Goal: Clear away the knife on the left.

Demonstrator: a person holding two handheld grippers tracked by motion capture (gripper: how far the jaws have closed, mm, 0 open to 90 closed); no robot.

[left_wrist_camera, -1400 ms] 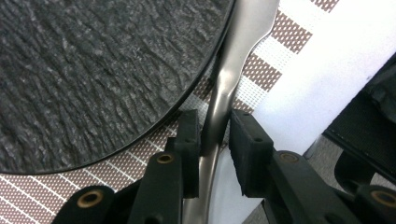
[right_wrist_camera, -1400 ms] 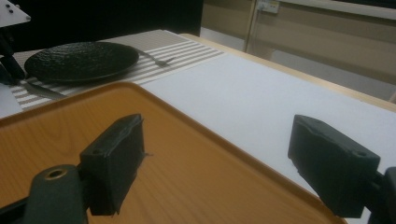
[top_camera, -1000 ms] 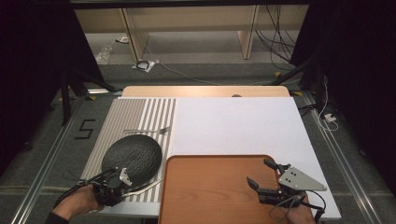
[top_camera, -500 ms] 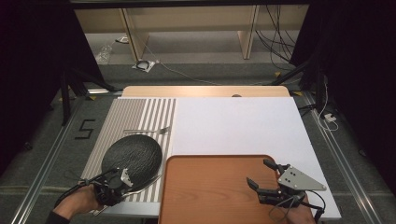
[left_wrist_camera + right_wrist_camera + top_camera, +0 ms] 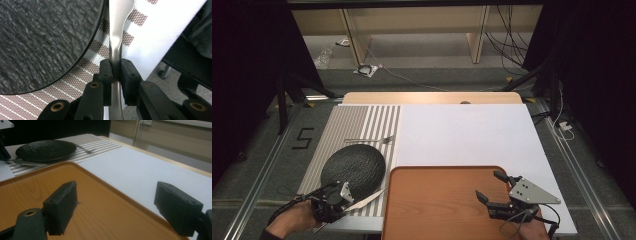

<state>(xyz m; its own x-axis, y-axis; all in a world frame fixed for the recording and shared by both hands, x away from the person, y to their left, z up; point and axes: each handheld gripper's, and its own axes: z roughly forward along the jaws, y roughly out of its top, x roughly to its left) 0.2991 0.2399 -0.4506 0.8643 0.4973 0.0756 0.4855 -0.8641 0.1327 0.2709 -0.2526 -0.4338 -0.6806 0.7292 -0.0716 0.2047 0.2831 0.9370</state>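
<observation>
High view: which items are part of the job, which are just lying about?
In the job:
left gripper, shut on the knife
black plate
striped placemat

Lying about:
fork
wooden tray
right gripper, open above the tray

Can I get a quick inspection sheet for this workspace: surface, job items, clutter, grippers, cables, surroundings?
Surface: table under a white sheet, with a striped placemat at left and a wooden tray near the front.
Job's things: knife clamped by its handle, lying beside the black plate; fork behind the plate.
Clutter: nothing seen on the table.
Grippers: left gripper shut on the knife, jaws having just closed further; right gripper open above the tray, nothing between its jaws.
Cables: one trails from the right gripper; more lie on the floor behind the table.
Surroundings: dark curtains at both sides, wooden shelving behind, a "5" marked on the floor at left.
</observation>
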